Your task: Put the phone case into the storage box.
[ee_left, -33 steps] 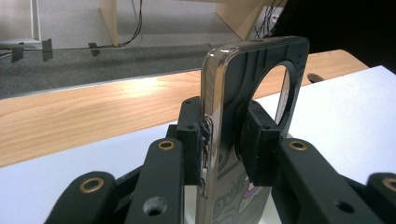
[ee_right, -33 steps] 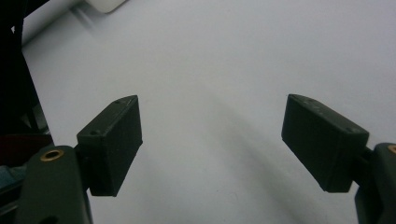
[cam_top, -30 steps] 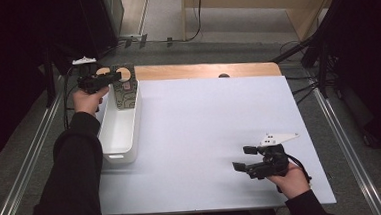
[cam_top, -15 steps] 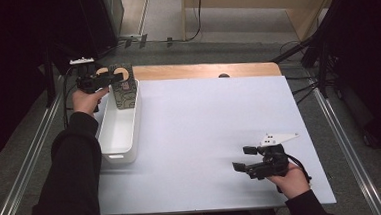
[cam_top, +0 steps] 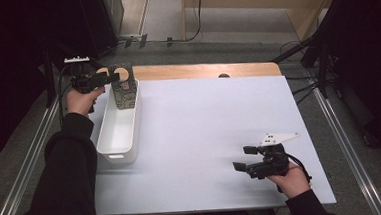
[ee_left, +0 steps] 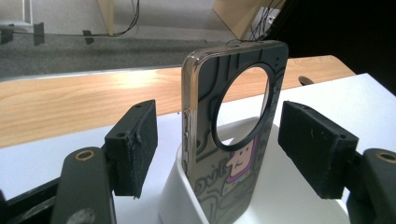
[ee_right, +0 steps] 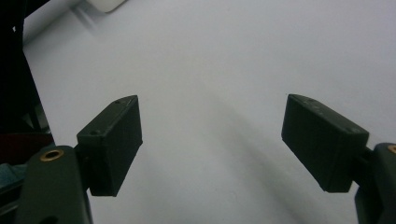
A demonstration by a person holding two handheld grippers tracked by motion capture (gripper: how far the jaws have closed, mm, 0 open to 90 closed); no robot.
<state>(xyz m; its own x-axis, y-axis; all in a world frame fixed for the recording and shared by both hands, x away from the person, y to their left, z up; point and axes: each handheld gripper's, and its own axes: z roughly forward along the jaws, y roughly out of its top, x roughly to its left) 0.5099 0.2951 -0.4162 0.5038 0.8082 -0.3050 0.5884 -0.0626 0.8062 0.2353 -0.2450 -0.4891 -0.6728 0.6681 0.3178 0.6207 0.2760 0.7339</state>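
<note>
A white bin point(cam_top: 119, 129) sits along the left edge of the white counter point(cam_top: 205, 136). At its far end a phone case point(ee_left: 231, 135) stands upright, its lower edge inside the bin, patterned dark with a large round camera hole near the top. The left gripper point(cam_top: 107, 78) is held at the height of the case's top; its 2 fingers point(ee_left: 133, 144) are spread wide with the case between them, a clear gap on each side, so nothing is grasped. The right gripper point(cam_top: 242, 159) hovers over the near right part of the counter, well apart from the bin, fingers point(ee_right: 114, 140) released and wide apart over bare white surface.
</note>
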